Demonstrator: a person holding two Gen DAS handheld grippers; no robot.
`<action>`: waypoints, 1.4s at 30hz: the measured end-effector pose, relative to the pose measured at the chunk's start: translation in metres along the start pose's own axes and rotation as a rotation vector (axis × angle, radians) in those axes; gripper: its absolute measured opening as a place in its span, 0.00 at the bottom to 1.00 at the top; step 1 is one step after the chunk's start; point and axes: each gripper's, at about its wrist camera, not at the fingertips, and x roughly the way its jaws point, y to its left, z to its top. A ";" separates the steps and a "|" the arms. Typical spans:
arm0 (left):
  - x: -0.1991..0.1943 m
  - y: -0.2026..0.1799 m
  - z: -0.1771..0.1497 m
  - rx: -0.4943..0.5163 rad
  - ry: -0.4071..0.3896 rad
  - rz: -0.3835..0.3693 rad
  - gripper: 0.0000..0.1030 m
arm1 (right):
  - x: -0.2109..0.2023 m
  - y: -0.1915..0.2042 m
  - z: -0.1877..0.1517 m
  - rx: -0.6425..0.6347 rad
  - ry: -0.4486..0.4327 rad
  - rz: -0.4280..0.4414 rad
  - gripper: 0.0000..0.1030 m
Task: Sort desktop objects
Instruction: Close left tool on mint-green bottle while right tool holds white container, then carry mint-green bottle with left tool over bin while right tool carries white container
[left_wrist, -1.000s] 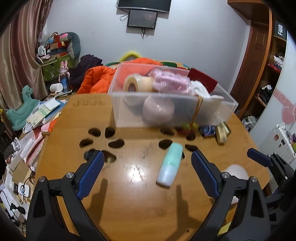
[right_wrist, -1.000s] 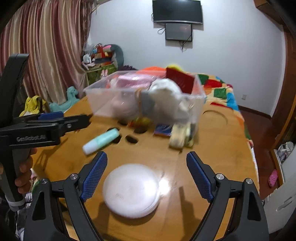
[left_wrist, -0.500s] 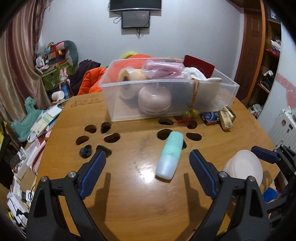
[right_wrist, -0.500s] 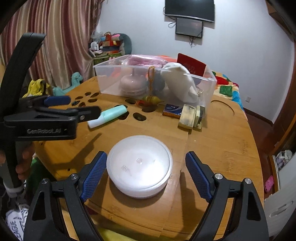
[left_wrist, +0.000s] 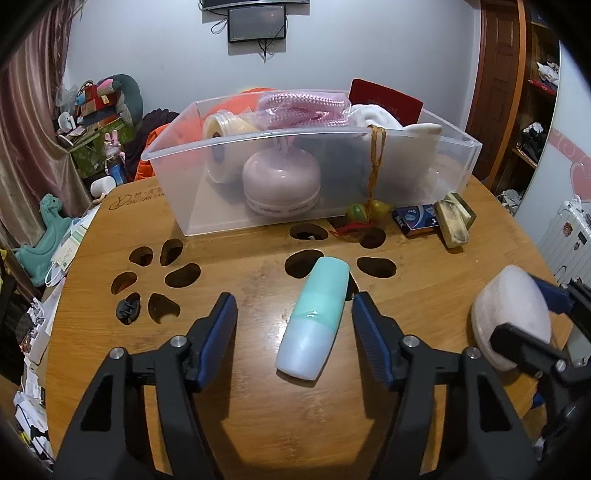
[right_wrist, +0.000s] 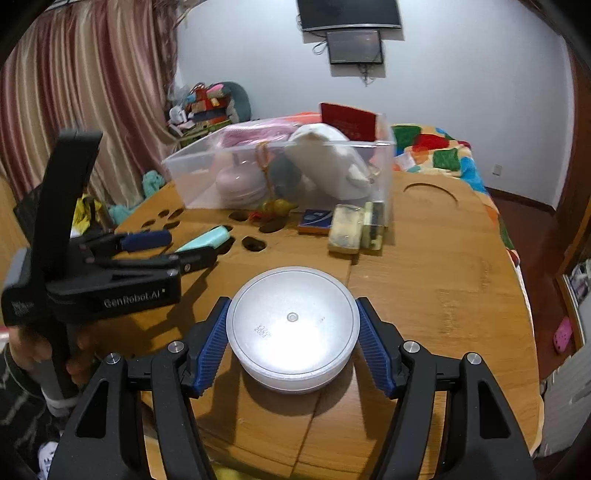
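Note:
A mint and pale blue bottle (left_wrist: 316, 319) lies on the round wooden table (left_wrist: 258, 406), between the open fingers of my left gripper (left_wrist: 294, 334), closer to the right finger. It also shows in the right wrist view (right_wrist: 207, 238). A white round lidded container (right_wrist: 292, 326) sits near the table's front edge. My right gripper (right_wrist: 291, 343) is shut on its sides. In the left wrist view the container (left_wrist: 511, 319) is at the far right. A clear plastic bin (left_wrist: 306, 166) with several items stands at the back.
A blue card box (left_wrist: 415, 219), a worn yellow block (left_wrist: 454, 221) and a small gourd charm (left_wrist: 364, 214) lie in front of the bin. The table has flower-shaped holes (left_wrist: 159, 273); a black clip (left_wrist: 127, 310) sits in one. Clutter lies beyond the left edge.
My left gripper moved forward and now straddles the bottle. My right gripper moved forward around the white container and closed on its sides.

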 end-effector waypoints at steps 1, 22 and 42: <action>0.000 0.000 0.000 0.001 -0.002 0.001 0.56 | -0.001 -0.001 0.001 0.003 -0.004 0.000 0.60; -0.011 0.008 -0.007 -0.043 -0.038 -0.062 0.24 | -0.002 -0.010 0.011 0.070 -0.008 0.051 0.60; -0.042 0.028 0.019 -0.060 -0.121 -0.046 0.24 | -0.008 -0.012 0.043 0.017 -0.053 0.029 0.60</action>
